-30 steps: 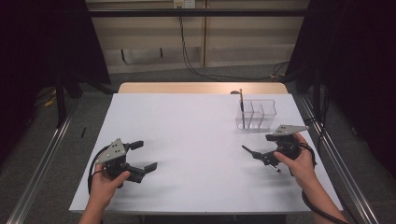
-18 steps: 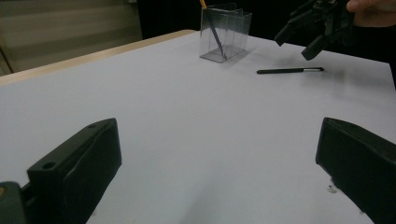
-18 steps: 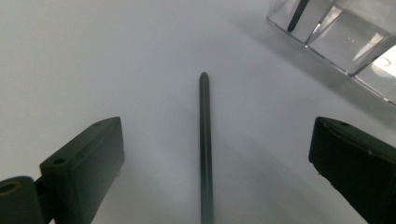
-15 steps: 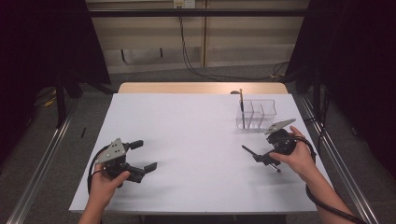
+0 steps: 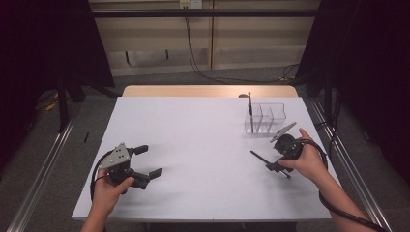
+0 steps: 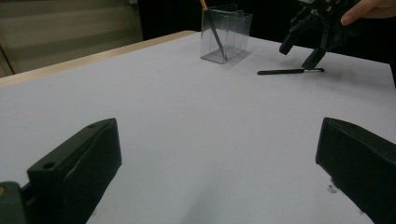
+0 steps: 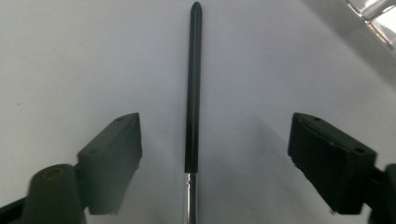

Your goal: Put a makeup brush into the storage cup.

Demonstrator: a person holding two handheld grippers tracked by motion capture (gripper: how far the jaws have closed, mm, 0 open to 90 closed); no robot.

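Right gripper view: the black pen [image 7: 193, 88] lies between the spread jaws of the right gripper [image 7: 215, 154], its long axis pointing to twelve o'clock, untouched. The left gripper [image 5: 145, 162], also spread, rests well apart.

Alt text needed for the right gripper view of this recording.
A black pen lies flat on the white table, running straight up the middle between the two wide-open black jaws of the right gripper, which do not touch it. A corner of a clear plastic holder shows at top right.
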